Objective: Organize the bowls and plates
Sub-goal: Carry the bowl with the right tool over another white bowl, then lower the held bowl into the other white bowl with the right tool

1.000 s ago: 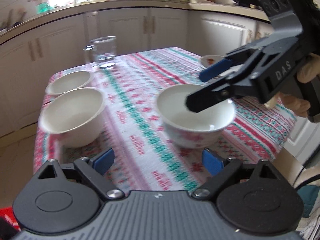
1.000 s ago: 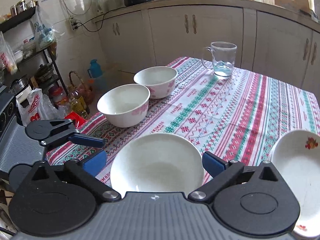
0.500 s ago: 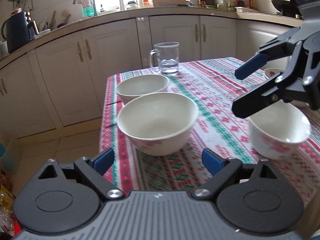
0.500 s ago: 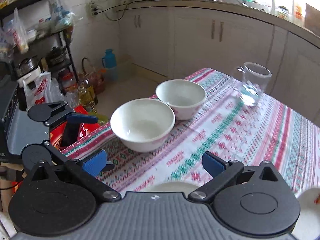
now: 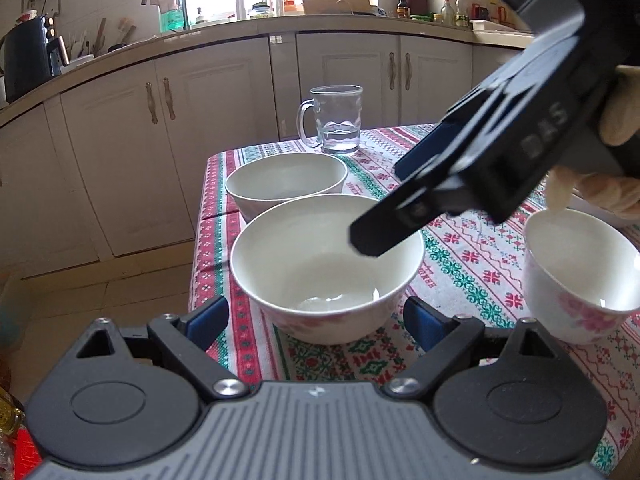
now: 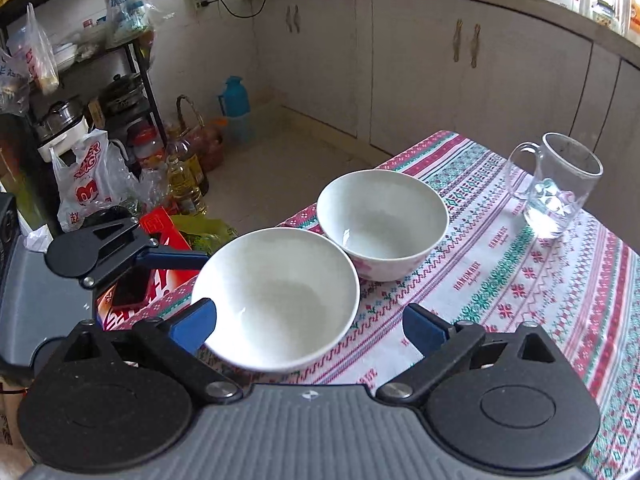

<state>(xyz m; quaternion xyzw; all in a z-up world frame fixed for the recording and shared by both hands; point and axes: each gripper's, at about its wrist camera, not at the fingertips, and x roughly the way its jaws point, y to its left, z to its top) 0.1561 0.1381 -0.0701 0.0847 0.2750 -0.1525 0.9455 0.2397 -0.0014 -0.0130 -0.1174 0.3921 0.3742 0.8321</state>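
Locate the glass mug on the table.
In the right wrist view the glass mug stands at the table's far right, beyond the rear bowl, apart from it, near the cabinets.

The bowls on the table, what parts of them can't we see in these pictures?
- Nearest bowl, left wrist view: far rim partly hidden by the right tongs.
- Small bowl, left wrist view: cut off by the right edge.
- Nearest bowl, right wrist view: base hidden by the tongs' body.
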